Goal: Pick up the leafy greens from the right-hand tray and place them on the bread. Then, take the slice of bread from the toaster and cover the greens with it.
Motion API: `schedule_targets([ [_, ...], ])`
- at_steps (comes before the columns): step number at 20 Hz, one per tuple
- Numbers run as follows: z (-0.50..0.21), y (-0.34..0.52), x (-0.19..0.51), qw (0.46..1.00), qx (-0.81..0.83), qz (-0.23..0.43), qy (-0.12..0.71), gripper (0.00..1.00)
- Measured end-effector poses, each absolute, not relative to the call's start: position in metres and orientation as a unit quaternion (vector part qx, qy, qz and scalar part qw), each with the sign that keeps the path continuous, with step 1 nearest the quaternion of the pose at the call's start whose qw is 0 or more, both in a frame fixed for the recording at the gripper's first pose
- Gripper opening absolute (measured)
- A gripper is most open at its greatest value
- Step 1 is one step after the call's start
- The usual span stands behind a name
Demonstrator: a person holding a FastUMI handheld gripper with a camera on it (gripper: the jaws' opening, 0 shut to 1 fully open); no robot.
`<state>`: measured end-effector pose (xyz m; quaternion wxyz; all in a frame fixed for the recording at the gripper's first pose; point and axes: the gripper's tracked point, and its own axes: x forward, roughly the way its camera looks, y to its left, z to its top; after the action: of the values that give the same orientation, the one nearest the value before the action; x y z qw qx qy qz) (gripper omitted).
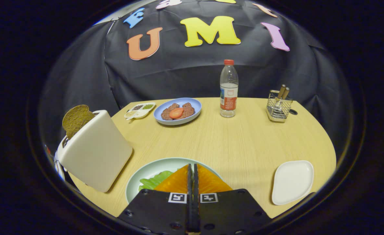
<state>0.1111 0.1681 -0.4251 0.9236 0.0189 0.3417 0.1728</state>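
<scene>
My gripper point(192, 167) is shut, its fingers pressed together over a pale green plate point(146, 171) near the table's front edge. The leafy greens point(155, 180) stick out to the left from under the fingers, low over the plate, and seem pinched between the tips. The fingers hide whatever bread lies on the plate. A brown slice of bread point(76, 119) stands up out of the white toaster point(96, 153), left of the plate. The white right-hand tray point(292, 181) sits bare to the right of the fingers.
Beyond the fingers stand a blue plate point(192, 103) with patties and a tomato slice, a small white seasoning dish point(140, 110), a water bottle point(228, 89) and a wire cutlery holder point(279, 107). The round wooden table point(244, 143) has open room in its middle.
</scene>
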Motion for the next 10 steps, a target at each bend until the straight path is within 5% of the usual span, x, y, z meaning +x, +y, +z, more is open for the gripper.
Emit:
schedule_targets([
  [5, -0.431, 0.173, 0.115, 0.923, 0.002, 0.183, 0.338, 0.09],
  [8, -0.424, 0.168, 0.115, 0.928, -0.001, 0.177, 0.329, 0.30],
  [10, -0.416, 0.163, 0.114, 0.932, -0.003, 0.167, 0.323, 0.57],
])
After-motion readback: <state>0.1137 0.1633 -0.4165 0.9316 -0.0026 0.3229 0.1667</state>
